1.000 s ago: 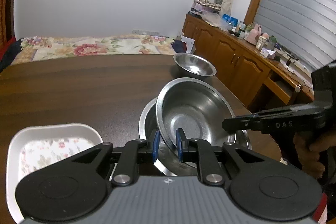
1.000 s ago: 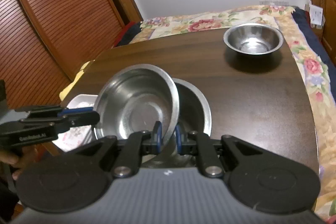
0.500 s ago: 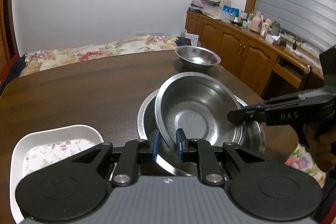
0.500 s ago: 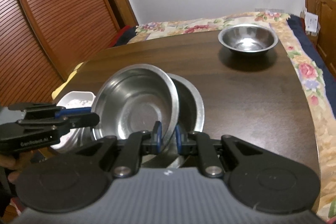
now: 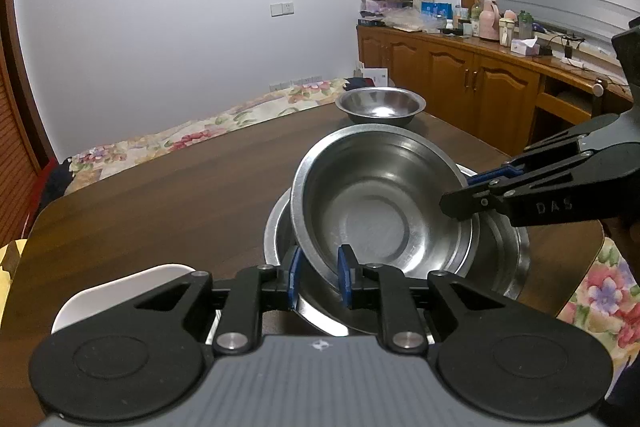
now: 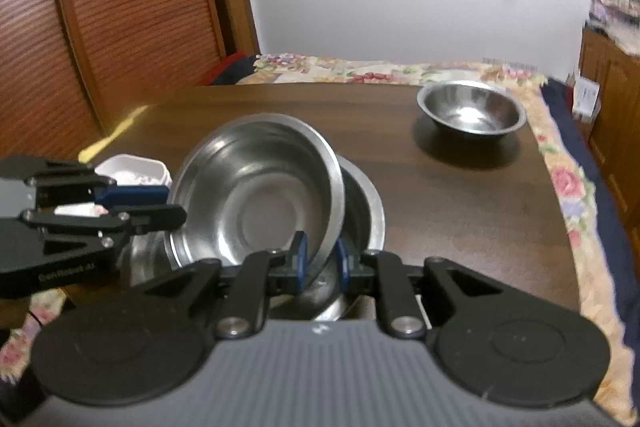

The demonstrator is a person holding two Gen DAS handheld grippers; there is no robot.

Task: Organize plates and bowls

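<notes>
Both the left gripper [image 5: 319, 277] and right gripper [image 6: 322, 263] pinched the steel bowl's [image 5: 380, 211] rim, the right's jaws starting to open. The bowl sat tilted in the larger bowl [image 5: 502, 259]. Next likely came release, letting it nest.

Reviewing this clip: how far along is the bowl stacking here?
Done: nothing is fully nested yet. In hand: the left gripper and right gripper hold opposite rims of the tilted steel bowl, leaning inside the larger steel bowl. Left: seating it, then the small steel bowl standing apart and the white floral dish at the table's near edge.
</notes>
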